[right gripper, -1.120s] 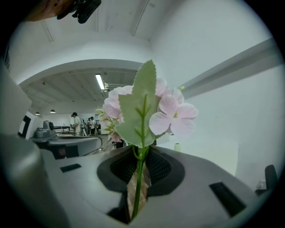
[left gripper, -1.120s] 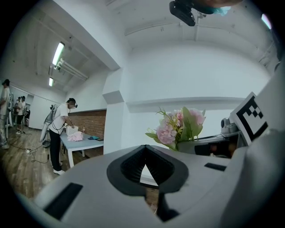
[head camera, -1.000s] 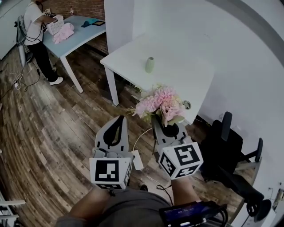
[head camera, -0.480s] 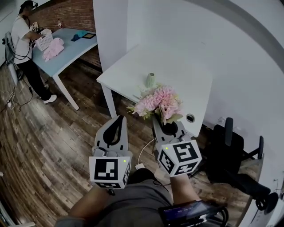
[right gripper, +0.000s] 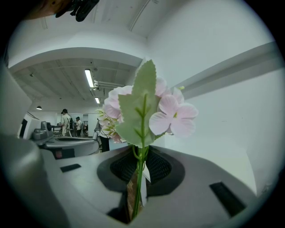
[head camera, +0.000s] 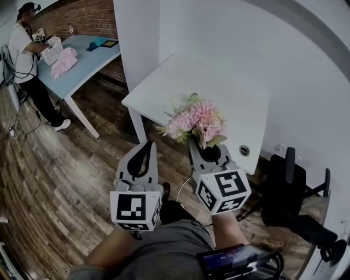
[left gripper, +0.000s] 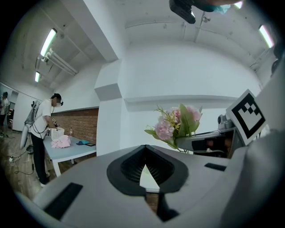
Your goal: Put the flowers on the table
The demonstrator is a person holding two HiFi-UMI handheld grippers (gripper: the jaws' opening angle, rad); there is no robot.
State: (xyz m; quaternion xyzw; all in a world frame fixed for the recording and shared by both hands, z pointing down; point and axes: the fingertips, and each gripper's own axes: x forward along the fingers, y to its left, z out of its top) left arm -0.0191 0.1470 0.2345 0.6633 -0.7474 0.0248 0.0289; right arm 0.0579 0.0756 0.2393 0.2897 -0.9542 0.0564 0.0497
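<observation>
Right gripper (head camera: 203,146) clamped on the stems of pink flowers (head camera: 196,121), close to the edge of the white table (head camera: 164,87), left gripper (head camera: 146,146) alongside, jaws together (nothing between them).

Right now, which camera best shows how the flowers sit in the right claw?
The right gripper view: the stems of the flowers run straight between the closed jaws of the right claw. The head view shows only the flowers from above. The left gripper view shows them side-on, grip unclear.

Matt white table (head camera: 174,82), worn wood-plank floor (head camera: 65,164), rough brick wall (head camera: 90,16).
</observation>
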